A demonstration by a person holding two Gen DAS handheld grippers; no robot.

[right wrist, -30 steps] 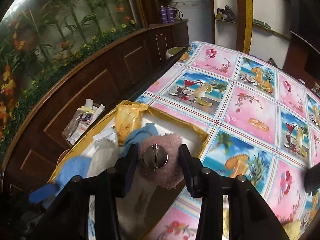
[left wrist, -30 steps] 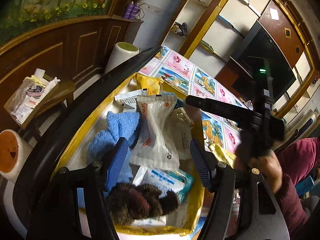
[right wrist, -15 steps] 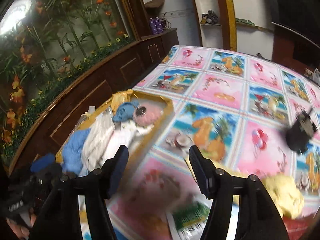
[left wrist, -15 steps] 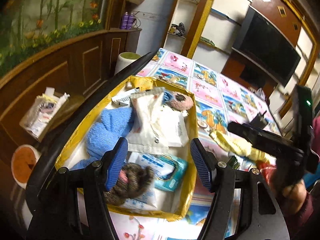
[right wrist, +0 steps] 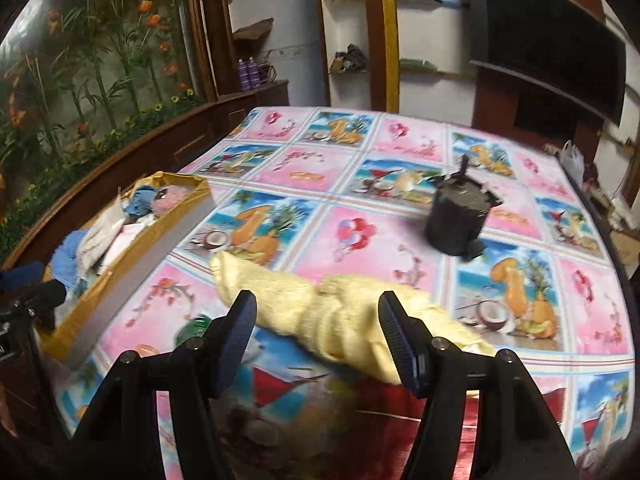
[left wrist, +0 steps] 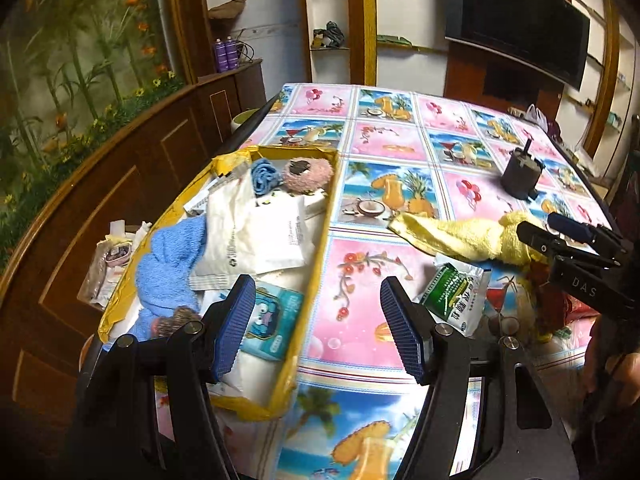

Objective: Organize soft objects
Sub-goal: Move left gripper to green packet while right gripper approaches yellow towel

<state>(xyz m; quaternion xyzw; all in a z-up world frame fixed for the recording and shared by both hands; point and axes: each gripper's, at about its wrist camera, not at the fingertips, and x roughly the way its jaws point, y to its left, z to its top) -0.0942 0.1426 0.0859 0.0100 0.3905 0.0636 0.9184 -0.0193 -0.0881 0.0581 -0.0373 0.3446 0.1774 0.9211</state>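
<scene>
1 yellow box (left wrist: 316,264), 1 yellow towel (right wrist: 320,316), 1 green sachet (left wrist: 456,294), 1 dark canister (right wrist: 460,216)

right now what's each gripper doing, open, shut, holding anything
left gripper: open, holding nothing.
right gripper: open, holding nothing; yellow towel lies just ahead of it.

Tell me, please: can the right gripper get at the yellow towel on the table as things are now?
Probably yes. The right gripper is open and empty, and the yellow towel lies just ahead of it on the table, with nothing on top.
</scene>
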